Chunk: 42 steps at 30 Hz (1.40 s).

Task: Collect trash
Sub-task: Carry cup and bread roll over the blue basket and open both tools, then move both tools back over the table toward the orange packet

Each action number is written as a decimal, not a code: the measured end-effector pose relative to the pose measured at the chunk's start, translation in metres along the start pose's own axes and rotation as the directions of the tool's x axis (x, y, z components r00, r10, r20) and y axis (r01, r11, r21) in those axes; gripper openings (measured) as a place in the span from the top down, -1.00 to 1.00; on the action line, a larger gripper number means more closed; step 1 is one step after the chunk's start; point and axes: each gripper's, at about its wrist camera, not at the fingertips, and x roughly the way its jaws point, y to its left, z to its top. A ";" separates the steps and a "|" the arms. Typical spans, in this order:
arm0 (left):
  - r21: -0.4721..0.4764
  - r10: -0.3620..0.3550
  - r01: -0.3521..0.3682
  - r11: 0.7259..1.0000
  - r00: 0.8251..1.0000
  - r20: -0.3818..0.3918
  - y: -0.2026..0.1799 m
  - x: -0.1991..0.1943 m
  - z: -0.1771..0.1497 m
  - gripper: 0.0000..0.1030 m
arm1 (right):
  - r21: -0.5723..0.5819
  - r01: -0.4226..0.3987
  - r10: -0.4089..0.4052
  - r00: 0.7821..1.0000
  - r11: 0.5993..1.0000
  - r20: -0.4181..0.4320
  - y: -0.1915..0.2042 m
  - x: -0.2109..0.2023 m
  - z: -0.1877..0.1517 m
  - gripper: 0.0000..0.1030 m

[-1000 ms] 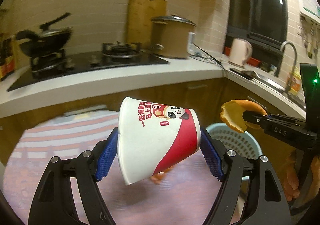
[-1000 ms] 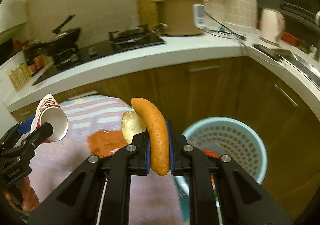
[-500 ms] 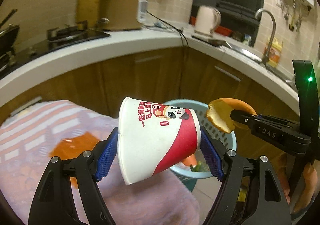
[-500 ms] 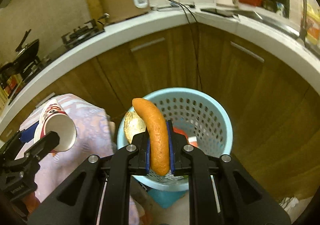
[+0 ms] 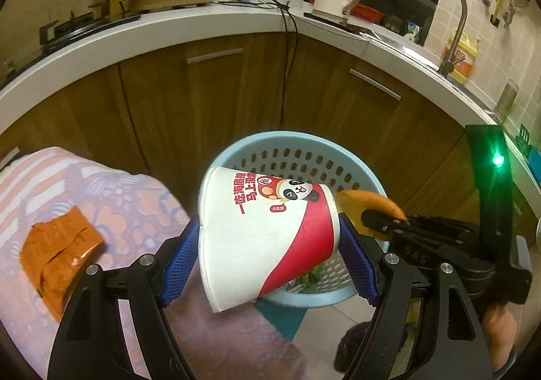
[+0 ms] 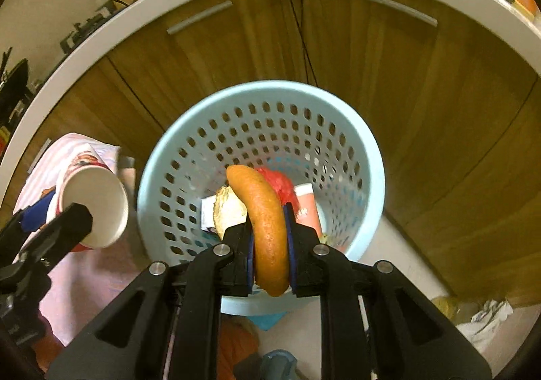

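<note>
Trash: right tool [image 6: 270,238] pinches orange peel [image 6: 267,228] over the basket [image 6: 365,157]; left tool [image 5: 267,244], spread wide, clamps paper cup [image 5: 267,234], whose rim-side drop could miss.

Basket [image 5: 368,177] floor hidden by paper cup [image 5: 267,231], peel's [image 5: 368,202] near end behind cup (right claw [image 5: 378,224] partly too)

Perforated plastic basket [image 6: 368,157] (glossy), probably paper cup [image 5: 267,231].

Black skeletal left tool [image 5: 268,244], blue ribbed pads [image 5: 177,266], silver screws [image 5: 147,259]
</note>
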 end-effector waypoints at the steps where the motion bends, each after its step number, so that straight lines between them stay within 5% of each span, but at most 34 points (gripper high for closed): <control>1: 0.000 -0.003 0.003 1.000 1.000 -0.003 -0.002 0.002 0.001 -0.46 | 0.002 0.007 -0.007 1.000 1.000 -0.005 -0.002 0.003 -0.001 0.72; 7: -0.008 -0.005 0.004 1.000 1.000 -0.031 -0.006 0.014 0.005 -0.48 | 0.004 0.006 -0.006 0.999 1.000 -0.052 -0.007 0.015 -0.002 0.63; 12: -0.052 -0.030 0.026 0.998 0.997 -0.068 0.002 0.022 0.002 -0.58 | 0.010 -0.016 0.016 1.000 1.000 -0.026 -0.010 0.010 -0.002 0.08; 31: -0.124 -0.027 0.026 0.992 1.000 -0.007 0.032 -0.014 -0.006 -0.67 | -0.024 -0.069 0.070 0.997 0.997 0.017 0.015 -0.009 -0.004 0.08; 35: -0.196 -0.082 0.083 0.977 0.997 0.014 0.050 -0.035 -0.006 -0.67 | -0.059 -0.099 0.101 0.994 0.993 0.034 0.036 -0.018 -0.006 0.08; 42: -0.229 0.042 -0.020 0.973 0.995 0.093 0.087 -0.087 -0.018 -0.66 | -0.139 -0.170 0.179 0.982 0.976 0.055 0.083 -0.036 -0.008 0.08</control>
